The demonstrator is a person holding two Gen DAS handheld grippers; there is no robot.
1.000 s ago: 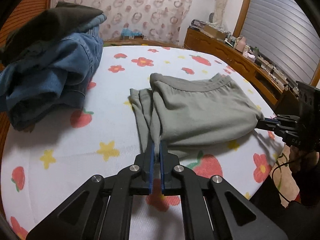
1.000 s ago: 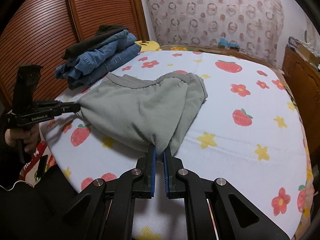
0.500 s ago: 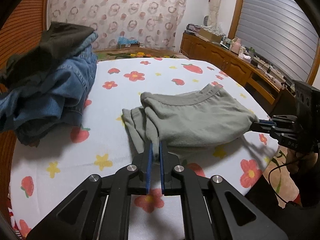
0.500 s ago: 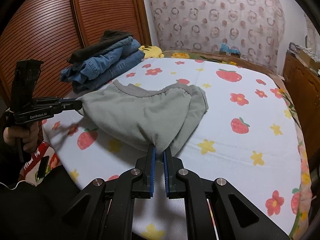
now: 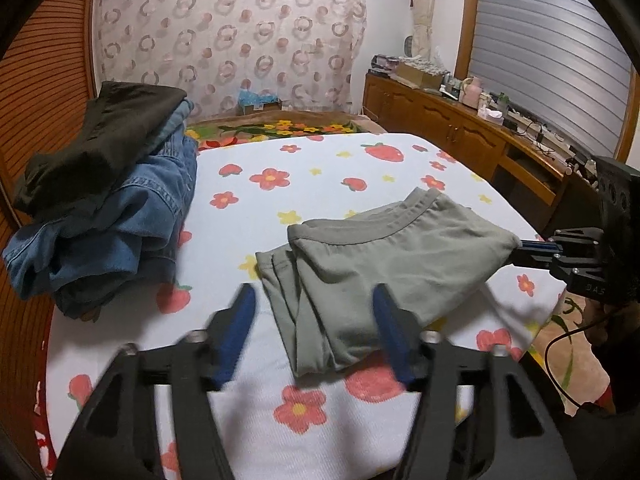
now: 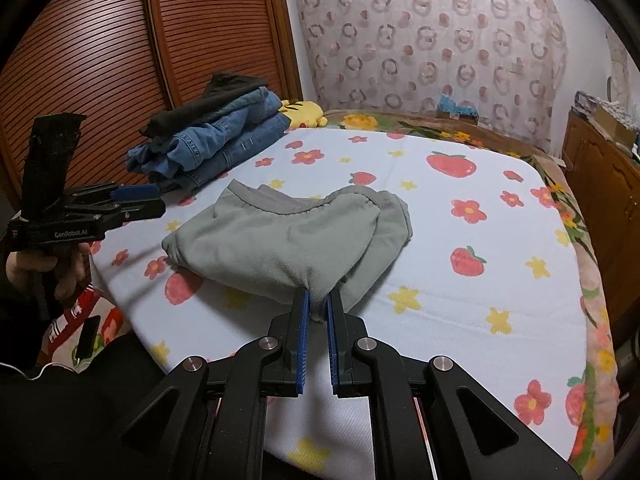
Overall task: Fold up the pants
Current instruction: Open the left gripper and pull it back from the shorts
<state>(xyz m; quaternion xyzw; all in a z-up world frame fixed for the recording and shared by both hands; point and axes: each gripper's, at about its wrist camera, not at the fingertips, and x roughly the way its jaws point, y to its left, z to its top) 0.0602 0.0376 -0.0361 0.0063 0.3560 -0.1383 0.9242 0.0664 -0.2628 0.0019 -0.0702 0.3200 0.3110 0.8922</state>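
Grey-green folded pants (image 5: 380,264) lie on the flowered bed sheet (image 5: 304,436), waistband toward the far side. My left gripper (image 5: 312,300) hovers over their near fold with its jaws opening wide; the blue pads (image 5: 240,312) touch no cloth. In the right wrist view that gripper (image 6: 154,200) hangs free at the left of the pants (image 6: 280,240). My right gripper (image 6: 319,300) is shut on a corner of the pants and holds it slightly raised. The left wrist view shows it (image 5: 520,246) at the right, pinching that corner.
Folded jeans with a dark garment on top (image 5: 100,200) are stacked at the bed's left side, near the slatted wooden doors (image 6: 100,40). A yellow plush toy (image 6: 302,112) lies behind them. A wooden sideboard (image 5: 460,132) runs along the right. A phone (image 6: 88,340) lies on the floor.
My left gripper let go of the pants corner, spread its jaws and rose. That corner dropped flat onto the bed. The right gripper kept its hold.
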